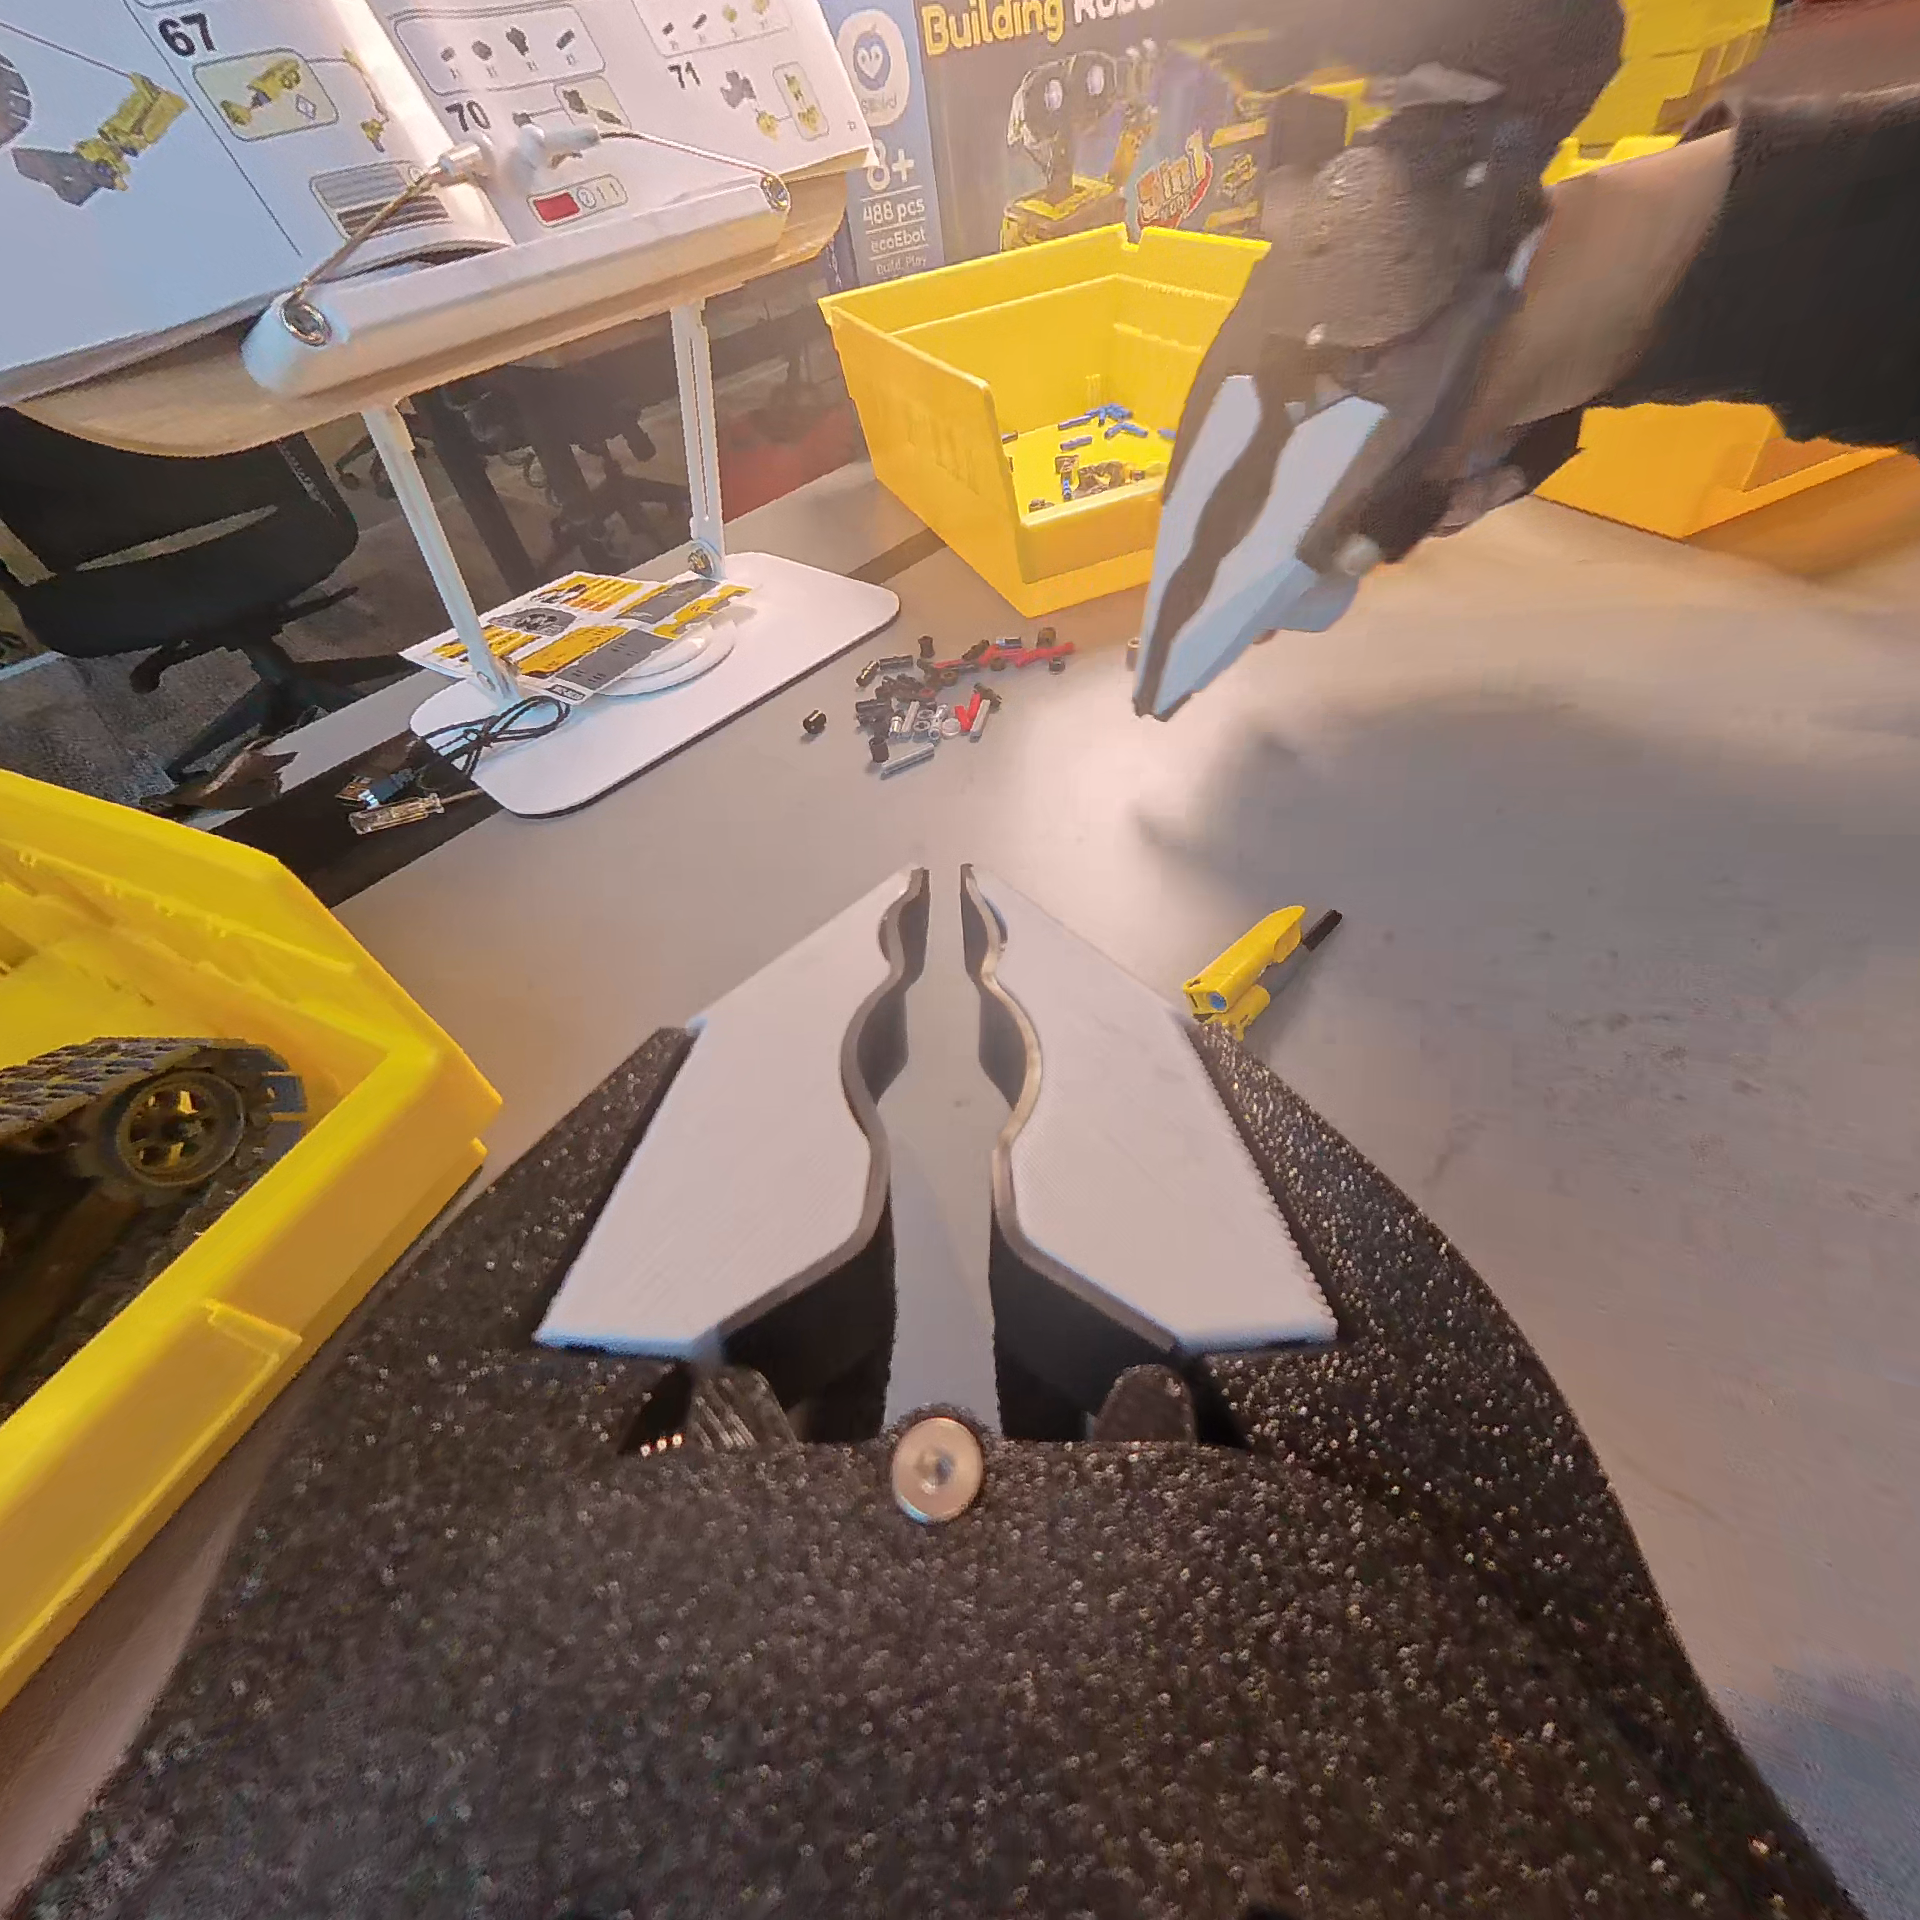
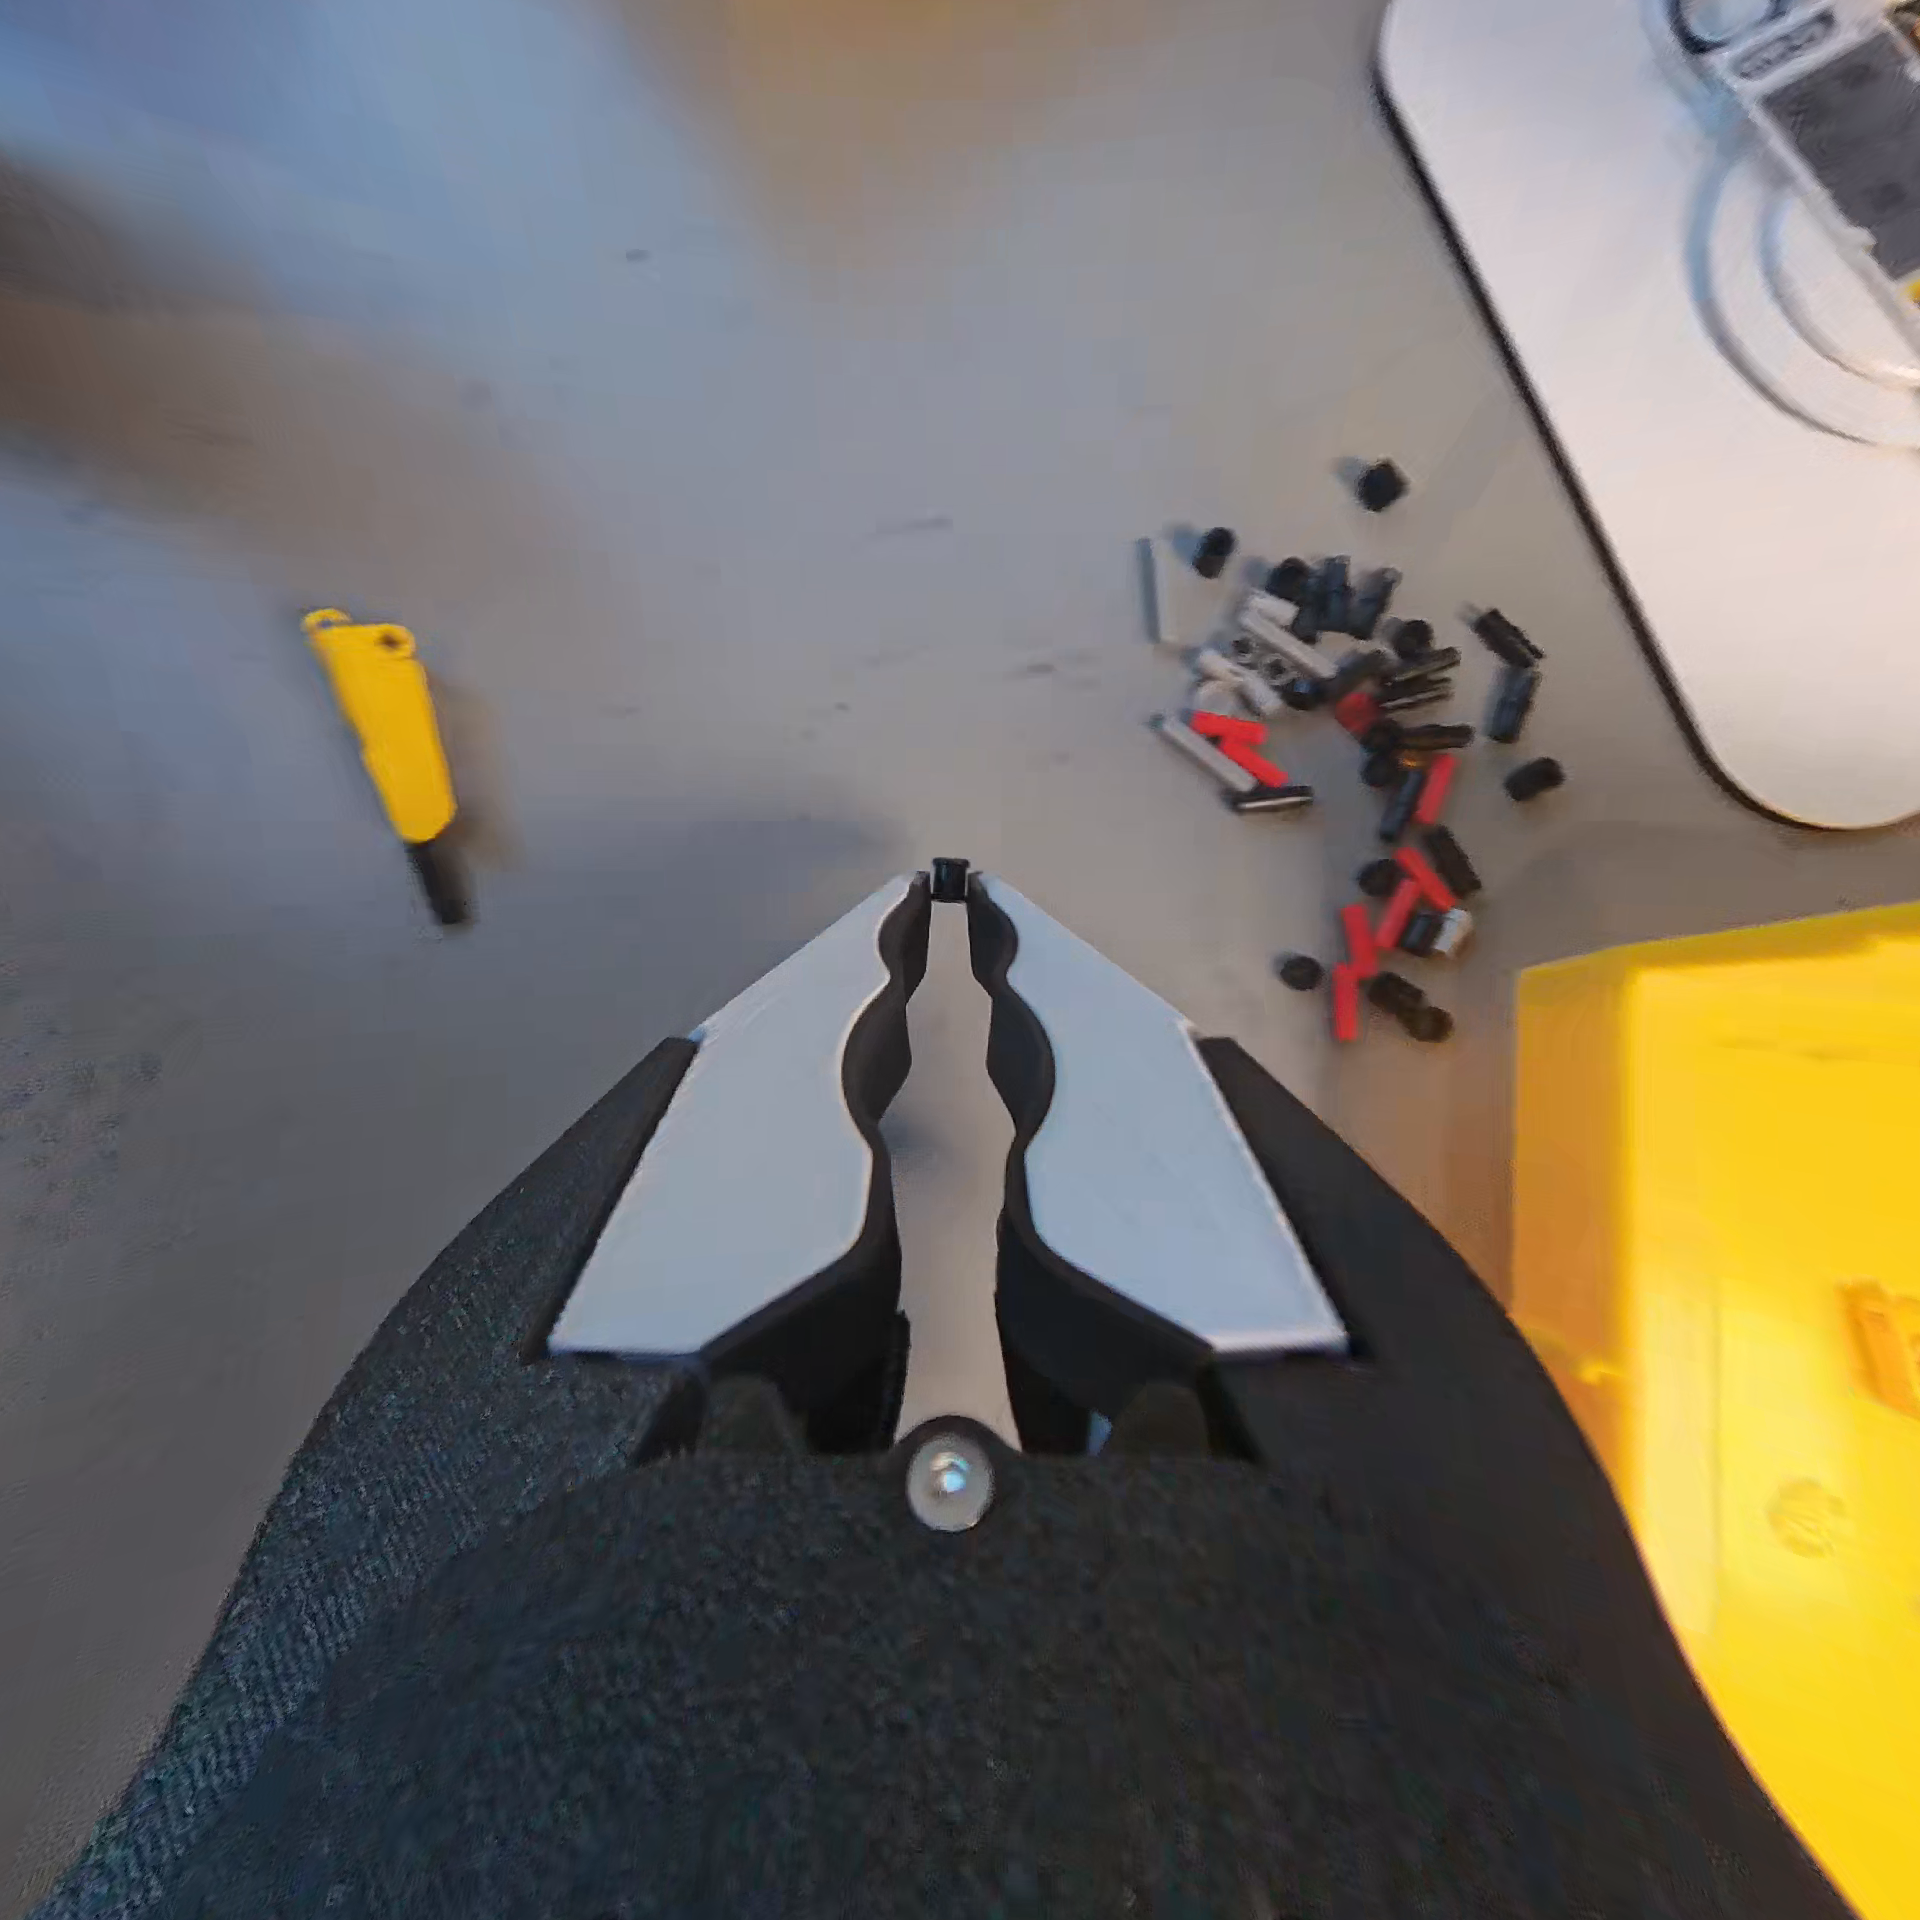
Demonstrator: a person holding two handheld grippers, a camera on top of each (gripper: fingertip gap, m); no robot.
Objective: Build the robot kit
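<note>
My right gripper is shut on a small black connector piece pinched at its fingertips, held above the grey table. It also shows in the left wrist view, high at the upper right, pointing down near a pile of small black, red and grey parts. My left gripper is empty, its fingers nearly together, low over the table. A yellow piece with a black axle lies on the table just right of the left fingertips.
A yellow bin with small parts stands behind the pile. Another yellow bin at the left holds a tracked vehicle. A white book stand carries an instruction booklet. A toy box stands behind. Spacing between my two grippers at the tips: around 20 centimetres.
</note>
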